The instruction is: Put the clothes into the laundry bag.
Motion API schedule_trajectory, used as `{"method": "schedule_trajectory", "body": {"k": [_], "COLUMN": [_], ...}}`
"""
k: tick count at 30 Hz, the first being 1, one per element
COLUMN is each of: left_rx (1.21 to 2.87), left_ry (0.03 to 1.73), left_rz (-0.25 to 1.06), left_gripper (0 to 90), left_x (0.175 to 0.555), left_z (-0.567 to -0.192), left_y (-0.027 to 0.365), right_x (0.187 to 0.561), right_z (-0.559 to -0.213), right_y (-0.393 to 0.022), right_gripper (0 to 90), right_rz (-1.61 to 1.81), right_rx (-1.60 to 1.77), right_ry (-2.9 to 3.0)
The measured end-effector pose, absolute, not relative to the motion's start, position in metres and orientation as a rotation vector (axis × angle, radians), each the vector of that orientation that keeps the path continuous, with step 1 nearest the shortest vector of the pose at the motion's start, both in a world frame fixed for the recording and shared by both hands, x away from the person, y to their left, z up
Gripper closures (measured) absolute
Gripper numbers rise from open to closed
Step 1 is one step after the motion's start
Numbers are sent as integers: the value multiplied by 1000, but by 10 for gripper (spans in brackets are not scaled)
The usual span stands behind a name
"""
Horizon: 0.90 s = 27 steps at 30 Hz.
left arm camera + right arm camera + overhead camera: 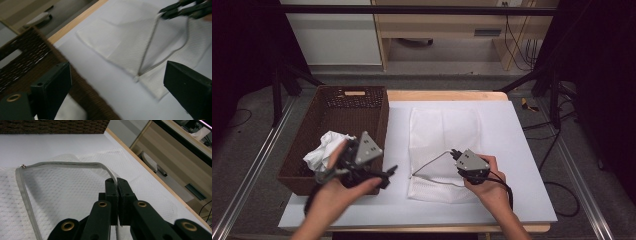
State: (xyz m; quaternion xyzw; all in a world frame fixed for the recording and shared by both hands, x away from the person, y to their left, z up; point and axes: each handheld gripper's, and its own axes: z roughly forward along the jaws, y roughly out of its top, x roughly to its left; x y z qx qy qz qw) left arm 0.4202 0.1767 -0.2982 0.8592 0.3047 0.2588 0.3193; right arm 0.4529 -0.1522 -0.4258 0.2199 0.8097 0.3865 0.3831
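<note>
A white mesh bag [442, 125] lies flat on the white table top [522, 165]. My right gripper [454, 152] is shut on the bag's grey trimmed mouth edge [62, 164] and holds that edge lifted, so the mouth gapes toward the left. In the right gripper view the jaws [117, 182] are pressed together on the trim. My left gripper [388, 176] hovers above the front right corner of a brown wicker basket [314, 122], open with nothing between its jaws [117, 82]. A crumpled white cloth [324, 150] lies in the basket.
The basket stands on the table's left side, its right wall next to the bag. A wooden table edge [447, 95] runs along the back, with a wooden desk [437, 30] and cables [517, 45] beyond. Metal rails flank the table.
</note>
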Motion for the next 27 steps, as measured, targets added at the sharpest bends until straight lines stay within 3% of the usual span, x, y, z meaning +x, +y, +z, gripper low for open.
{"method": "schedule_trajectory", "body": {"k": [4,9,14,27], "left_rx": [2363,2410,2492,2471], "left_ry": [928,1143,1180,1256], "left_rz": [686,594,598,496], "left_gripper": [62,61,61,50], "left_x": [454,498,515,547], "left_z": [-304,-344,-364,-397], "left_y": [213,260,277,304], "right_x": [456,456,457,457], "right_z": [-426,-427,-428,-431], "right_y": [-156,-158,-157,-152], "right_gripper": [883,881,879,876], "right_rz": [997,998,995,980], "right_rx": [571,570,565,551], "right_ry": [2069,2080,2091,2112]}}
